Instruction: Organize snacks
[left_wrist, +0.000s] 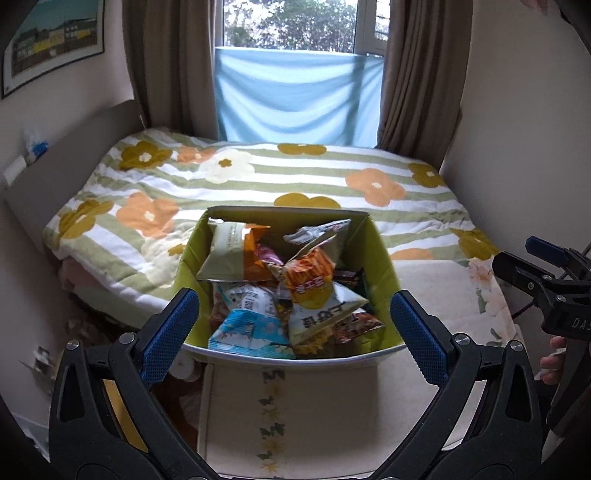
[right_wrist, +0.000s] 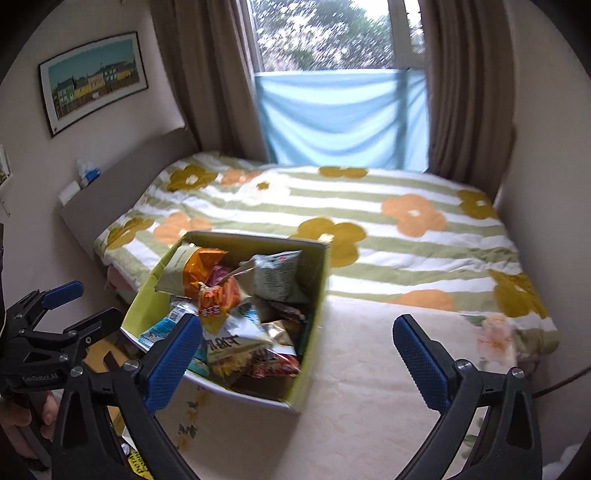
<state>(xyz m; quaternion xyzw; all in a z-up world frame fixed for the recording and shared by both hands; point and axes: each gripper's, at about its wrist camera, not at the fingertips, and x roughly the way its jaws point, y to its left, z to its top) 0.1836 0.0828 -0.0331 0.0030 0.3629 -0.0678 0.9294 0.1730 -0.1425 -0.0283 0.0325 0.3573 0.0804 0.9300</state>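
A green cardboard box (left_wrist: 190, 254) (right_wrist: 142, 306) stands on the cream sheet of the bed, filled with several snack bags: an orange bag (left_wrist: 308, 278) (right_wrist: 218, 295), a light blue bag (left_wrist: 247, 328) and a pale bag (left_wrist: 227, 254) among them. My left gripper (left_wrist: 295, 328) hangs open above and just short of the box's near rim, nothing between its blue pads (left_wrist: 171, 334). My right gripper (right_wrist: 295, 358) is open too, to the right of the box over the bare sheet, holding nothing. Each gripper shows at the edge of the other's view, the right gripper (left_wrist: 546, 273) and the left gripper (right_wrist: 55, 310).
The bed carries a striped flowered blanket (left_wrist: 295, 173) (right_wrist: 369, 210) behind the box. A headboard (right_wrist: 122, 184) with small items runs along the left wall. Curtains and a window with blue cloth (left_wrist: 299, 96) lie beyond. Clutter sits on the floor at the left (left_wrist: 92, 332).
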